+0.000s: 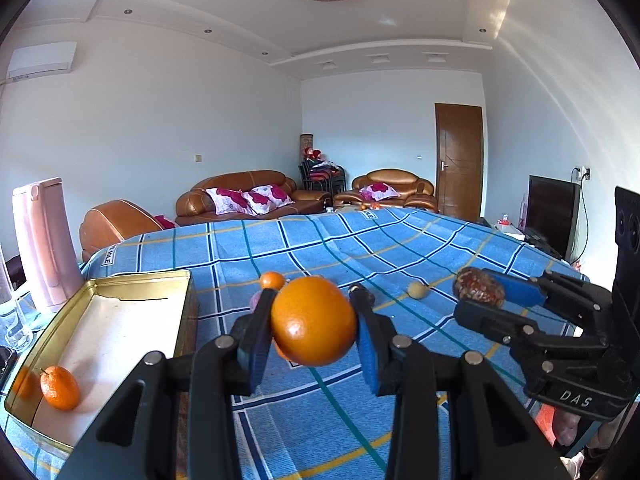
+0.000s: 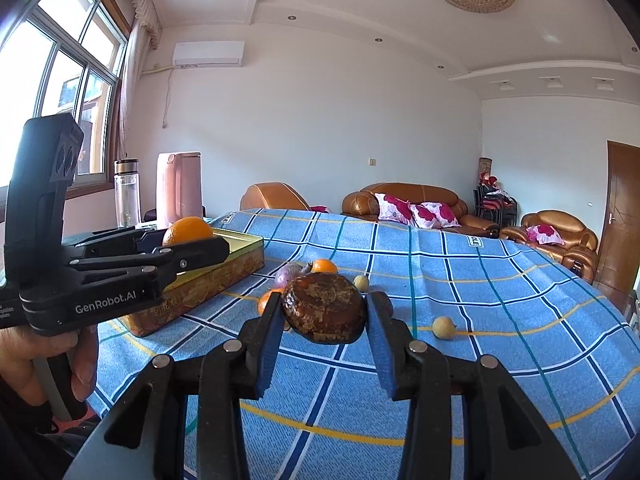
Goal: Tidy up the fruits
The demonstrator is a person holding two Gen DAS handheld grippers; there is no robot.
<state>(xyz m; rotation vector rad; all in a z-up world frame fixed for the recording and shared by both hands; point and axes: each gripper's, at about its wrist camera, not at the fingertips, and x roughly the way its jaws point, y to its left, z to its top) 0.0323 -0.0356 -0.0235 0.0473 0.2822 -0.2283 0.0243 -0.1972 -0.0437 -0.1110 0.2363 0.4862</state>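
Note:
My left gripper is shut on a large orange and holds it above the blue checked tablecloth, just right of a gold tin box. The orange also shows in the right wrist view. A small mandarin lies in the tin. My right gripper is shut on a brown mottled fruit, held above the cloth; it also shows in the left wrist view. On the cloth lie a small orange, a purple fruit and two pale round fruits.
A pink jug and a clear bottle stand behind the tin box at the table's left edge. Brown sofas stand beyond the table. A dark screen stands at the right.

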